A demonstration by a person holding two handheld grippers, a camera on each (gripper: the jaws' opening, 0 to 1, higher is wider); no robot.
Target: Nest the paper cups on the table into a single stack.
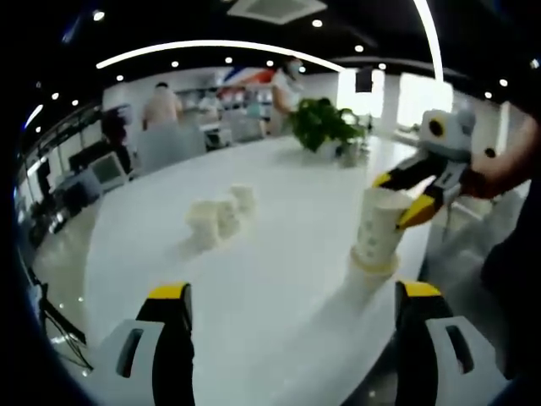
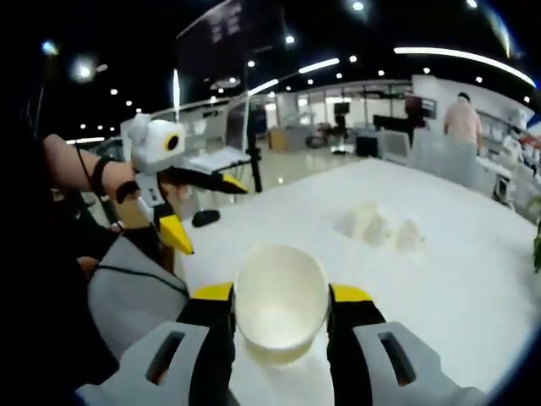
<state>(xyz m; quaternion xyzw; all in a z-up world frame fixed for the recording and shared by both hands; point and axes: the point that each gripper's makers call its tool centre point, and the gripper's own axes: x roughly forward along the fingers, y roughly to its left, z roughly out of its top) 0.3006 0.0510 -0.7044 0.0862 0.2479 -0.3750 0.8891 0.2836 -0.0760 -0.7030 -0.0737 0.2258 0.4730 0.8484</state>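
smooth white table (image 1: 279, 279), paper cups, two grippers

our right gripper (image 2: 281, 306) pinches the top cup (image 2: 281, 309) of a tapered stack (image 1: 378, 233) at 3 o'clock; loose cups (image 1: 218, 217) cluster at 11; our left gripper (image 1: 292, 298) is spread.

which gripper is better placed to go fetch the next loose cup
Left. The left gripper is open and empty, facing the loose cups across the table. The right gripper is shut on the cup stack.
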